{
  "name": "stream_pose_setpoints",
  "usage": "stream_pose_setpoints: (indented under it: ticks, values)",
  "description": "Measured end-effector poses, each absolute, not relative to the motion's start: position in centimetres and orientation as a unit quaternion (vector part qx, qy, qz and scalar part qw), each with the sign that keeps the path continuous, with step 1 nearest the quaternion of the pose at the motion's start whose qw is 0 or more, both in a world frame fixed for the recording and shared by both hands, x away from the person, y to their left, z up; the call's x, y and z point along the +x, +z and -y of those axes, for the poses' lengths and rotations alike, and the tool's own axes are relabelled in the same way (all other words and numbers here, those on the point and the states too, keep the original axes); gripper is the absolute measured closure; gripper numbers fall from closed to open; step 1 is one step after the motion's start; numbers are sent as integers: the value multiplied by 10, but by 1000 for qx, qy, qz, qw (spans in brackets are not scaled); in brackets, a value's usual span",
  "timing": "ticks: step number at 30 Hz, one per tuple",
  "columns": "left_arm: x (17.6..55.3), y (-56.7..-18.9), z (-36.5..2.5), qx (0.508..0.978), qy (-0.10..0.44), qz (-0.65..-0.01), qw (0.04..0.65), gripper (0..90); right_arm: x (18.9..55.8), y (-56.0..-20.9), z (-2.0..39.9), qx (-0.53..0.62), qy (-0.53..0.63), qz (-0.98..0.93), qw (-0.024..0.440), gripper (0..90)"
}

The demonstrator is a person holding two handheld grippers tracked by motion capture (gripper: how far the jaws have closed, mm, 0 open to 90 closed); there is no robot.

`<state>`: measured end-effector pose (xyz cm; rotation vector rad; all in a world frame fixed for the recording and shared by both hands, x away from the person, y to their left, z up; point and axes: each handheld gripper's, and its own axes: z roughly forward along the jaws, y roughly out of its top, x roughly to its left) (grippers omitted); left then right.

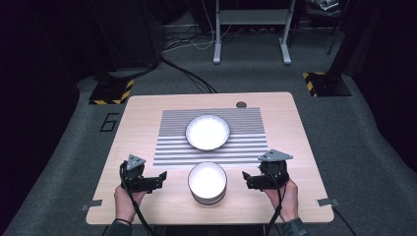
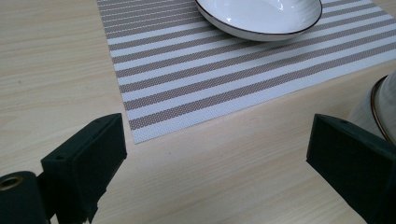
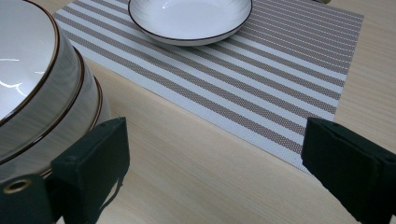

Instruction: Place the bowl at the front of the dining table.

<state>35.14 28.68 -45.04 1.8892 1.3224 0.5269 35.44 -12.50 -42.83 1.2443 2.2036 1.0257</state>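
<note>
Left tool [image 1: 162, 176]: jaws wide apart, empty, near the desk's [image 1: 142, 113] front edge, just left of the bowl stack.
Bowl stack [image 1: 207, 183]: between both tools, by the front edge.
Plate [image 1: 207, 132]: on the striped mat [image 1: 246, 147], mid-desk.
Right tool [image 1: 246, 178]: jaws spread, empty, just right of the stack.

No readable text, label or number seems to appear on anything here.

bowl stack [image 1: 207, 183] before mat [image 1: 172, 147], plate [image 1: 207, 132] on mat
</note>
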Motion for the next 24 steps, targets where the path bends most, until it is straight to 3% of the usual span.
stream_pose_setpoints:
  ticks: [24]
  values:
    - [349, -436, -272, 751, 201, -493, 390, 52, 353, -413, 105, 421, 373, -802, 201, 77]
